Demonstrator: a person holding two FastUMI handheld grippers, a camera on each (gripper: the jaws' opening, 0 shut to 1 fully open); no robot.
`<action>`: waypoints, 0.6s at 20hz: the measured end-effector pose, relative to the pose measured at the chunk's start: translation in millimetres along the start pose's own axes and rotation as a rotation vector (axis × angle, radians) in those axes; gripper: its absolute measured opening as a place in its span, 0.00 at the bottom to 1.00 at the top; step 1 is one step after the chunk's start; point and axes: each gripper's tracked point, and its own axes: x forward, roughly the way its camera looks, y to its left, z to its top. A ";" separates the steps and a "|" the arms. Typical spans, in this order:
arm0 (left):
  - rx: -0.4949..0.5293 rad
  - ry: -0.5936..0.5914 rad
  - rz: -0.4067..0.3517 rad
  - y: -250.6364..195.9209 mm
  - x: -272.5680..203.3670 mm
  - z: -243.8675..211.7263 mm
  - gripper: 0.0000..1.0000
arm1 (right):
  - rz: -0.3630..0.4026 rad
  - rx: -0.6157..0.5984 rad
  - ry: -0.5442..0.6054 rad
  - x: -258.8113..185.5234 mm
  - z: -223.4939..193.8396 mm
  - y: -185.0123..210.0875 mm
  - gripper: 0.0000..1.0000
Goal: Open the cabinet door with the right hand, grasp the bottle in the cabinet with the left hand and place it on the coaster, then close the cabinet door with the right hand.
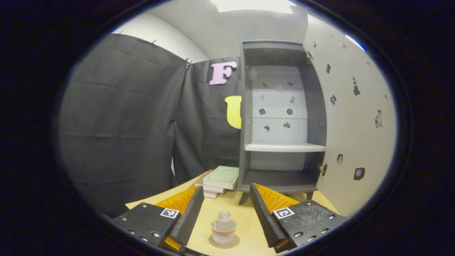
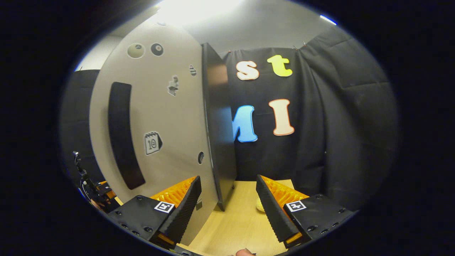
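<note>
The bottle [image 1: 223, 227] is showing as clear, glossy glass. The table [image 1: 245, 213] under it is looking like pale, matt wood grain. The cabinet [image 1: 280, 117] frame is appearing dark and matt, its door [image 1: 350, 124] smooth, pale and faintly satiny with flat stickers. The books [image 1: 221, 179] at far left are showing matt paper covers. The booth's wall is hanging as creased matt cloth.

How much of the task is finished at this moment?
Mostly done. The cabinet door stands open, and the bottle sits on the coaster, between the open left gripper fingers, released. The open right gripper straddles the door's edge. Left: close the door.
</note>
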 end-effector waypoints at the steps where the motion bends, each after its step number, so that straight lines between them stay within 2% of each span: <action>1: 0.009 -0.013 0.009 6.4 1.1 6.3 0.80 | 0.024 -0.026 -0.011 -0.3 4.5 12.3 1.00; 3: 0.034 -0.033 0.020 18.3 6.1 16.0 0.78 | 0.066 -0.087 -0.031 -2.4 12.3 41.0 0.98; 4: 0.042 -0.040 0.023 23.6 10.7 19.4 0.78 | 0.040 -0.134 -0.057 -5.7 19.2 39.6 0.87; 6: 0.036 -0.040 0.015 29.1 19.8 21.0 0.78 | 0.042 -0.154 -0.051 3.6 16.1 50.0 0.84; 9: 0.035 -0.036 0.002 44.3 32.4 21.3 0.80 | 0.065 -0.083 -0.031 12.5 9.6 77.5 0.87; 10: 0.037 -0.036 -0.005 50.7 37.7 20.5 0.80 | 0.068 -0.069 -0.027 13.8 8.9 86.7 0.84; 11: 0.039 -0.036 -0.013 56.9 44.1 21.6 0.78 | 0.067 -0.066 -0.028 16.3 10.5 95.6 0.87; 12: 0.040 -0.037 -0.017 64.1 47.9 23.1 0.80 | 0.069 -0.069 -0.030 20.1 11.7 104.5 0.87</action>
